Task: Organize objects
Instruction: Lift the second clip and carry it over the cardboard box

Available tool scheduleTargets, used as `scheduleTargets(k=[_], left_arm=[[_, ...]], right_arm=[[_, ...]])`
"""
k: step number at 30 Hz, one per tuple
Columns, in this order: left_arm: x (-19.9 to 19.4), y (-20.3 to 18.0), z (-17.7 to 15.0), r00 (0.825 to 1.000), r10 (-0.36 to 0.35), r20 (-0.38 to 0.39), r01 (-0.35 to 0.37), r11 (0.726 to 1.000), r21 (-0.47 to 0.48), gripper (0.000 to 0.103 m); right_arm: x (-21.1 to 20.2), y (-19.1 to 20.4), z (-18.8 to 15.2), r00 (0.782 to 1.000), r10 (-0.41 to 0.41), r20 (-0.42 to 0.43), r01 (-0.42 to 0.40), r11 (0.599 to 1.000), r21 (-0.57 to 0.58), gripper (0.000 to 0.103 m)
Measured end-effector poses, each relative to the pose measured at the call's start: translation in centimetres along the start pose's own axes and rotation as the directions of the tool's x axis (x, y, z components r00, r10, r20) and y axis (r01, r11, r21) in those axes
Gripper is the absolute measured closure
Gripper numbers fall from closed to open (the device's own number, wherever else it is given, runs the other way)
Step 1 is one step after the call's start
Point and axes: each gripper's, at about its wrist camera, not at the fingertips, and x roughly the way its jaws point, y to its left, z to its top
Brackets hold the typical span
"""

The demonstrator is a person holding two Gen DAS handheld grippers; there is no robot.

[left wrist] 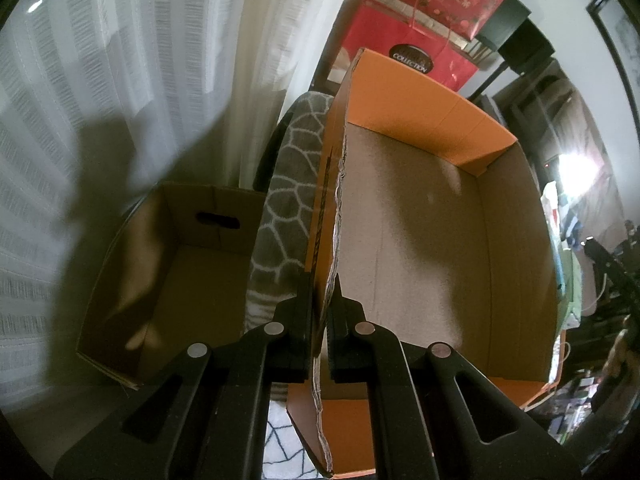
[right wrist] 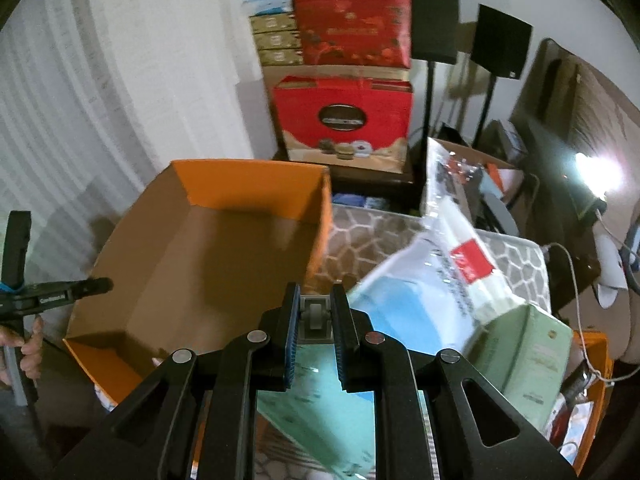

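Here the left hand-held gripper [left wrist: 322, 292] is clamped on the torn side wall of the orange cardboard box [left wrist: 424, 216], one jaw outside and one inside. That wall runs away from the camera, and the box's long axis follows it; the box is open at the top with bare cardboard showing inside. Left of it, beyond a grey patterned cushion [left wrist: 284, 200], stands a smaller brown cardboard box [left wrist: 168, 272] with a slot handle, close against a white curtain [left wrist: 120, 80].

In the right wrist view, the right hand-held gripper [right wrist: 316, 312] is closed on a small grey caster wheel [right wrist: 316, 318], the wheel upright between the blue pads. It is above the near right corner of the orange box, beside a heap of plastic-wrapped packets [right wrist: 440, 280] and a pale green carton [right wrist: 524, 356] crowding the right side. Red gift boxes [right wrist: 344, 120] are stacked behind, with black speakers on stands [right wrist: 500, 40] further right. A person's hand [right wrist: 28, 344] holds the left tool at the picture's left edge.
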Motion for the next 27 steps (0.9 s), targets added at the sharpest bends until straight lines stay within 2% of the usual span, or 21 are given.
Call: scheduleTargets(k=[15,27], left_arm=[[0.0,0.0,0.0,1.0,-0.001,0.001,0.001,1.0,-0.001,0.098],[0.0,-0.2,0.0,1.0,-0.006,0.001,0.006,1.0,-0.006,0.098]], right_arm=[[2.7,7.1,0.5,0.996,0.075,-0.039,-0.078,0.992,-0.094,0.088],[6.9,12.4,-0.3,0.985,0.119,-0.128,-0.137,0.98,-0.147,0.088]])
